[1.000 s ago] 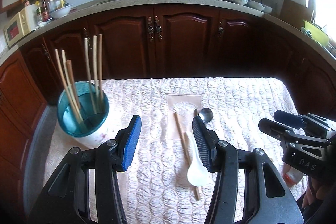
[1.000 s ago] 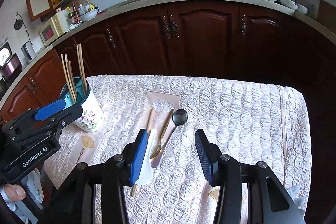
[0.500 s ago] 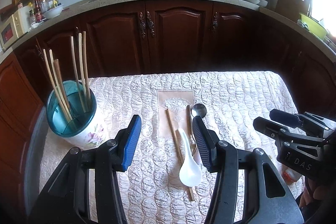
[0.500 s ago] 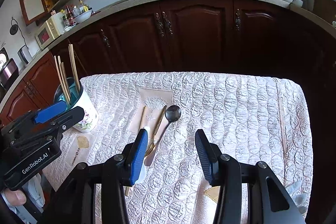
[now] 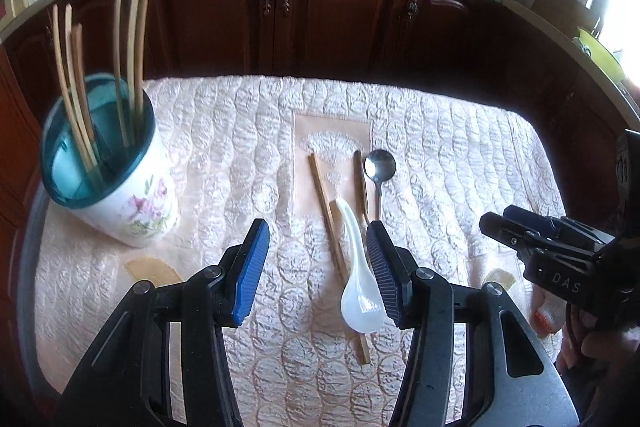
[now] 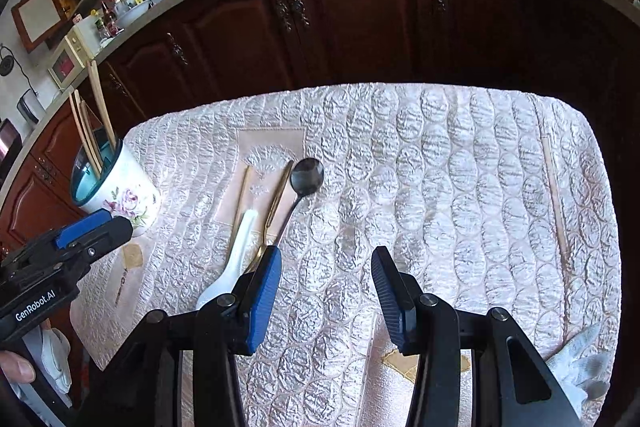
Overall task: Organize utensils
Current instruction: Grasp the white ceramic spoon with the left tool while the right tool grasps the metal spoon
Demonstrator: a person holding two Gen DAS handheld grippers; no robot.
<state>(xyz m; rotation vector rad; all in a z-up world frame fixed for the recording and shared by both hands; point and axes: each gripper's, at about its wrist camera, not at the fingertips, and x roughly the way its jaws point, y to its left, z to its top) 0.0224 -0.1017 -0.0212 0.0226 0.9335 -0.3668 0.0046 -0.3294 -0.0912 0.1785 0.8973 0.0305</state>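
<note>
**Now we line up on the loose utensils**

Here we hold both grippers low over the quilted counter (image 5: 460,147), neither carrying anything. Our left gripper (image 5: 318,259) has its fingers spread wide, and the white spoon (image 5: 356,283) lies just inside the right-hand finger, its bowl toward us and its handle pointing away. Under and beside it lies a chopstick (image 5: 328,219); a second stick (image 5: 360,187) and a metal spoon (image 5: 380,167) rest just beyond, close together. Our right gripper (image 6: 326,283) is wide open too, hovering to the right of that cluster with bare cloth between its fingers. One more chopstick (image 6: 554,187) lies well apart at the far right edge.

The cup (image 5: 120,187) stands at the left, near the edge, already holding several chopsticks upright.

We judge the step in hand to be a first pick from the cluster. To do it well, we should centre one piece between the fingers before closing, since the pieces overlap and a careless pinch could drag two at once. The white spoon looks slick and rounded, so we would take it across the handle, not the bowl. We should then lift straight up and approach the cup from above, clear of the standing sticks.
</note>
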